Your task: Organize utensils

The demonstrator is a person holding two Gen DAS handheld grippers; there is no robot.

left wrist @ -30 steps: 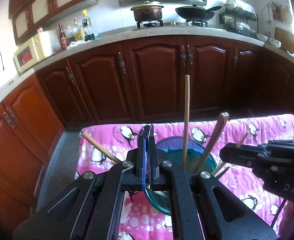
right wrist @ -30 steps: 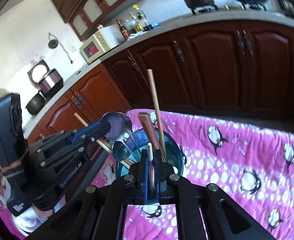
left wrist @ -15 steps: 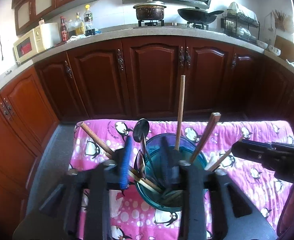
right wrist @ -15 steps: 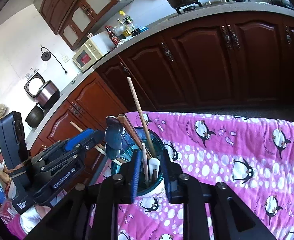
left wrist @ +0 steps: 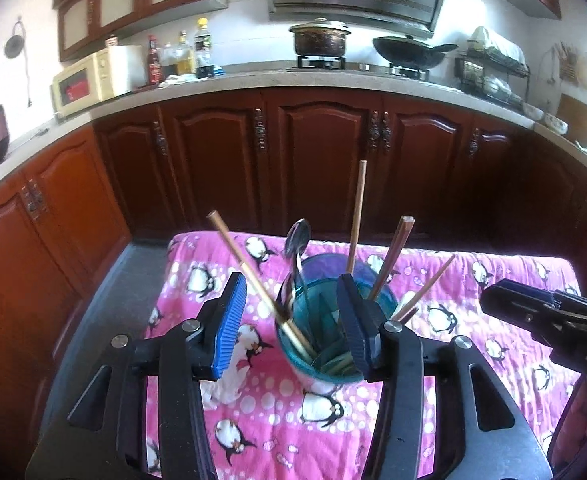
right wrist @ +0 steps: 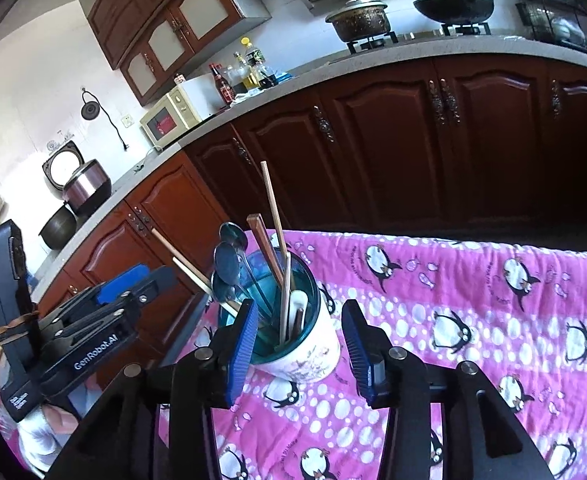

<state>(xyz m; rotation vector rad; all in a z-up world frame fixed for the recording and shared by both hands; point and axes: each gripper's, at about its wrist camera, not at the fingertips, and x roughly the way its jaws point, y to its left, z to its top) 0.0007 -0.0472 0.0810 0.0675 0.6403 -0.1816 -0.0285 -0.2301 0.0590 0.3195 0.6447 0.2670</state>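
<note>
Pink cloth (left wrist: pixel 473 280) printed with penguins covered the table, and on it stood a teal-lined utensil cup (left wrist: pixel 325 360), seen from the left wrist camera. The left gripper (left wrist: pixel 293 320) hung in front of the cup with its blue pads wide apart and opening; nothing was pressed between them, though the cup and a slanting wooden chopstick (left wrist: pixel 249 276) showed through the gap. A metal spoon (left wrist: pixel 296 236), bowl upward, stood in the cup beside a tall straight chopstick (left wrist: pixel 357 216), a darker brown chopstick (left wrist: pixel 393 256) and a thin one leaning right (left wrist: pixel 429 286). The right gripper (left wrist: pixel 489 302) showed at the right edge, well clear of the cup, too side-on to judge its jaws there. Dark wooden cabinets (left wrist: pixel 317 160) ran behind the table.

From the right wrist camera, the right gripper (right wrist: pixel 299 344) had its blue pads apart and opening, one on each side of the utensil cup (right wrist: pixel 313 356), neither pressing on it as far as could be told. The cup's white outer wall carried a faint floral print. Two metal spoons (right wrist: pixel 227 260) and the chopsticks (right wrist: pixel 273 216) stood in it, with a white handle (right wrist: pixel 297 308) inside. The left gripper (right wrist: pixel 149 280) lay to the left, off the table's edge. The pink cloth (right wrist: pixel 473 300) stretched away right.
</note>
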